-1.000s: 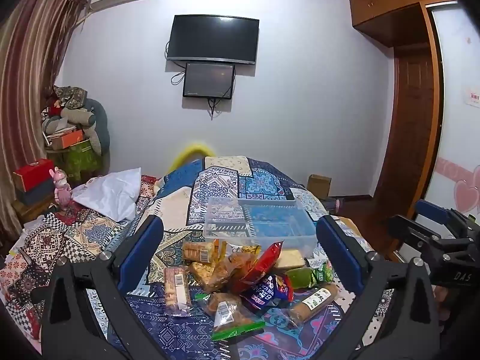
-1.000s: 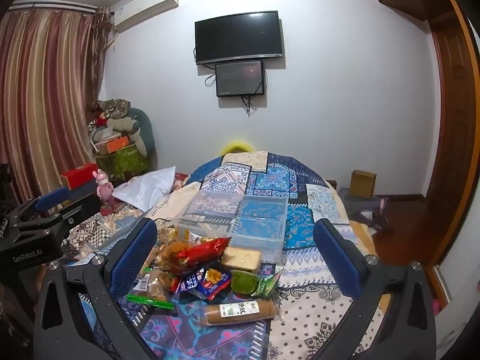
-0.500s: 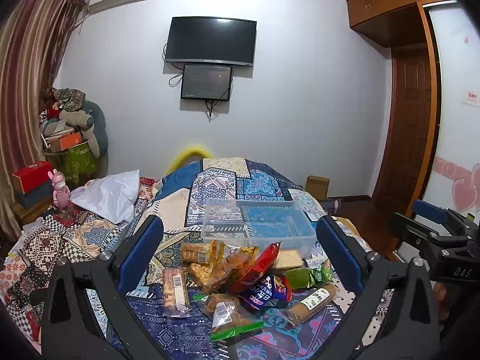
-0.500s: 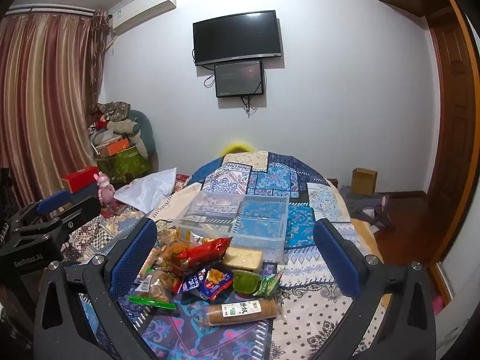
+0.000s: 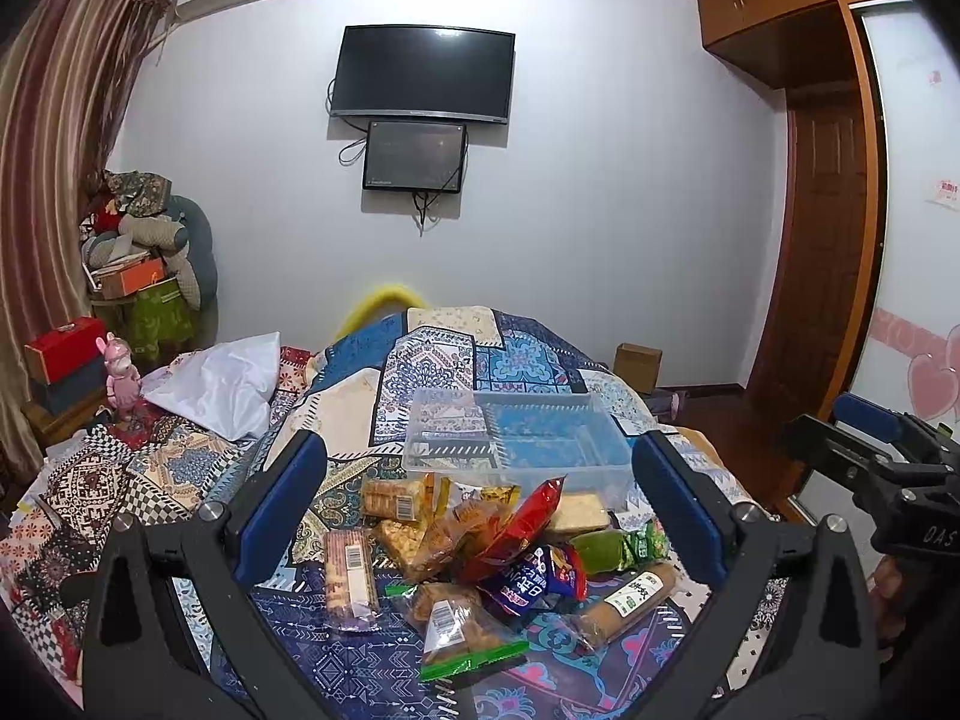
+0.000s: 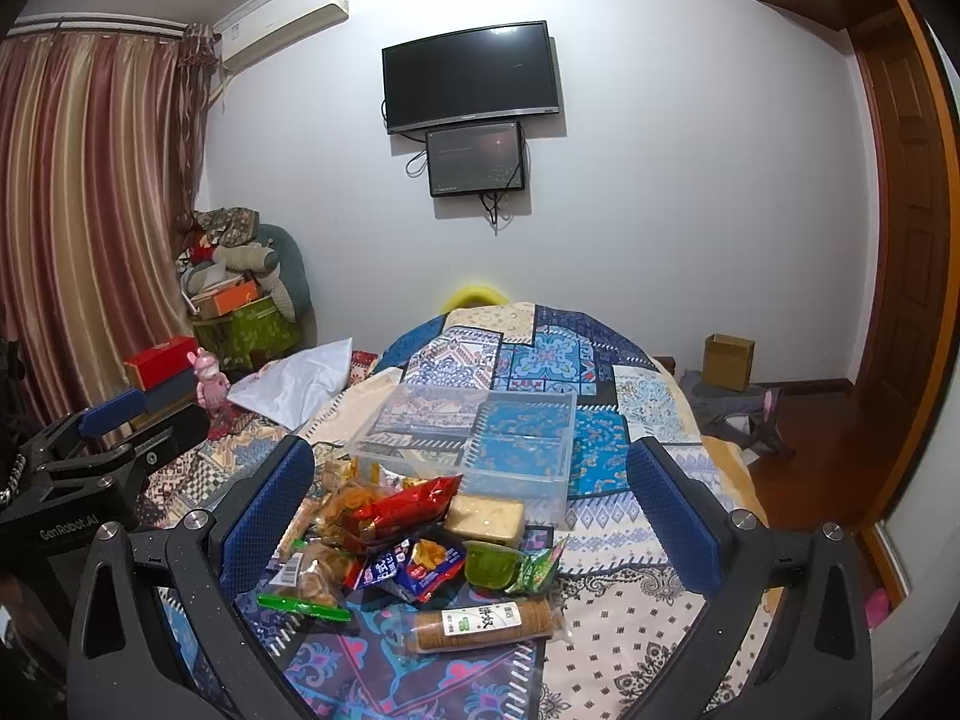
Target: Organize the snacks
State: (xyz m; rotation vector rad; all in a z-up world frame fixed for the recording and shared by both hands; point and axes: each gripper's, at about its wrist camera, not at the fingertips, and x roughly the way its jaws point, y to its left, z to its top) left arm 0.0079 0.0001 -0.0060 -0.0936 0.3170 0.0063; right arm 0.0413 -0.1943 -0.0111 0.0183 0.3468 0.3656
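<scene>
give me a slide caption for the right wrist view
Open right gripper above snack packets piled before an empty clear bin.

"GenRobot.AI" stands on the left gripper (image 6: 90,516); "DAS" on the right gripper (image 5: 912,534). Snack labels are unreadable.

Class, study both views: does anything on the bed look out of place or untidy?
Yes. The snack packets lie in a loose, overlapping heap on the patterned quilt, while the clear plastic bin just behind them holds no snacks.
</scene>
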